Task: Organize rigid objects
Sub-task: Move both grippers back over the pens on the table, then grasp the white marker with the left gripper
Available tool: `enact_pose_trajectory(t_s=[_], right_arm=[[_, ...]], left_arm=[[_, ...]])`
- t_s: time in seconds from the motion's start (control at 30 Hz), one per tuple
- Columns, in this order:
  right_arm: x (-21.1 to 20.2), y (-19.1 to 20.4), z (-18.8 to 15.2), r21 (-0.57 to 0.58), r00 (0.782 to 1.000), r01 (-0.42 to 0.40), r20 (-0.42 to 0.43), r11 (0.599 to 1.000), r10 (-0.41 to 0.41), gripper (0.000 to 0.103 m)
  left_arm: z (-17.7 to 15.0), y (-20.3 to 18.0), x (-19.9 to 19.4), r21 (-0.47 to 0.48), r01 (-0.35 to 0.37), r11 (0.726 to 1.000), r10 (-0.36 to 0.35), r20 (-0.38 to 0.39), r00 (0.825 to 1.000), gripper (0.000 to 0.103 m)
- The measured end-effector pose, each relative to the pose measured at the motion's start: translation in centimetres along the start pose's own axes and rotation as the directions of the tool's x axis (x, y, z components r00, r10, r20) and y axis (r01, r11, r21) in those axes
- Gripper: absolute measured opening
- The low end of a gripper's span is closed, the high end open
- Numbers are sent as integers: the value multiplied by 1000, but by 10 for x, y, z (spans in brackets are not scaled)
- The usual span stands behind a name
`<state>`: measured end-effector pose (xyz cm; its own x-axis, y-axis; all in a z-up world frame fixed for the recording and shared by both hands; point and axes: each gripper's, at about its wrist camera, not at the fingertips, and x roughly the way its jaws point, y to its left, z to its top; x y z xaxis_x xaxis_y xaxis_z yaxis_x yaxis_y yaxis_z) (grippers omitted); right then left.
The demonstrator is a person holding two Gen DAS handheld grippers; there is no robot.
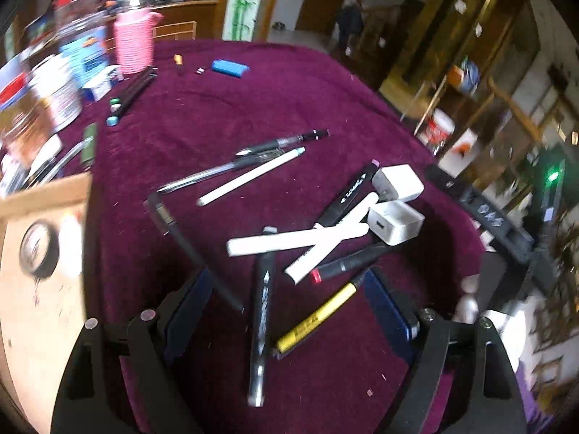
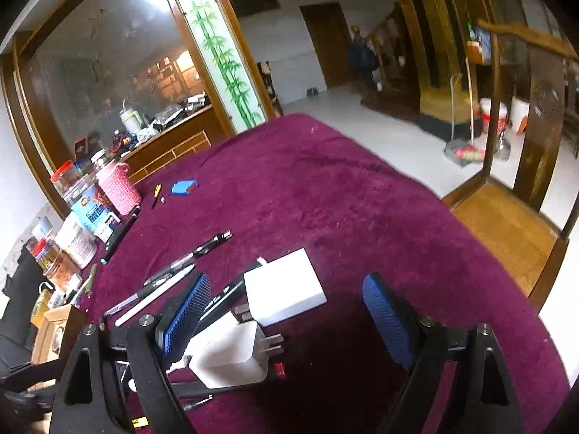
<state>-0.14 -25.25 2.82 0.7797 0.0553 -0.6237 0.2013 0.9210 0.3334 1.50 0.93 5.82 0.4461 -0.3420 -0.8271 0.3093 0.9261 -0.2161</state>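
A plum-coloured velvet cloth (image 1: 253, 101) covers the round table, with wood-panelled walls and a pale tiled floor behind. In the left wrist view, a heap of pens and markers lies at centre: two white cylindrical markers (image 1: 296, 241) crossed over each other, a black marker with white lettering (image 1: 349, 191) toward 1 o'clock, a yellow-barrelled highlighter (image 1: 316, 316) toward 5 o'clock and a black marker with a clear cap (image 1: 261, 311) at 6 o'clock. Two white plastic charger plugs (image 1: 396, 222) sit at 3 o'clock of the heap, touching the white markers. A pink ribbed cup (image 1: 133, 43) stands far off at 11 o'clock among jars.

The left gripper (image 1: 289, 311) hangs with its fingers spread wide, straddling the black marker and the highlighter, holding nothing. The right gripper (image 2: 286, 320) is likewise wide open and empty, and the nearer charger's prongs point into its gap.

The step in hand looks like choosing one piece from the tangle. Take a top-lying item first, squaring the pads across its barrel. Closing now on both pens at once risks a skewed, slipping grip.
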Motion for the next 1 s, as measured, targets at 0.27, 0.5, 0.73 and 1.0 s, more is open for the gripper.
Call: enact_pose_trajectory(t_s=[0.27, 0.5, 0.73, 1.0], right_arm=[[5, -8, -3, 38, 999, 0, -32, 999, 2, 89], [12, -5, -6, 25, 997, -2, -75, 1000, 3, 89], [13, -7, -6, 34, 997, 10, -73, 999, -8, 89], [17, -8, -7, 38, 996, 10, -91, 999, -6, 89]], left_arm=[[16, -26, 60, 185, -73, 980, 89, -79, 993, 84], [0, -26, 44, 199, 6, 980, 17, -116, 993, 13], [1, -26, 36, 222, -43, 974, 56, -54, 997, 28], [22, -35, 61, 321, -151, 935, 170, -32, 985, 34]])
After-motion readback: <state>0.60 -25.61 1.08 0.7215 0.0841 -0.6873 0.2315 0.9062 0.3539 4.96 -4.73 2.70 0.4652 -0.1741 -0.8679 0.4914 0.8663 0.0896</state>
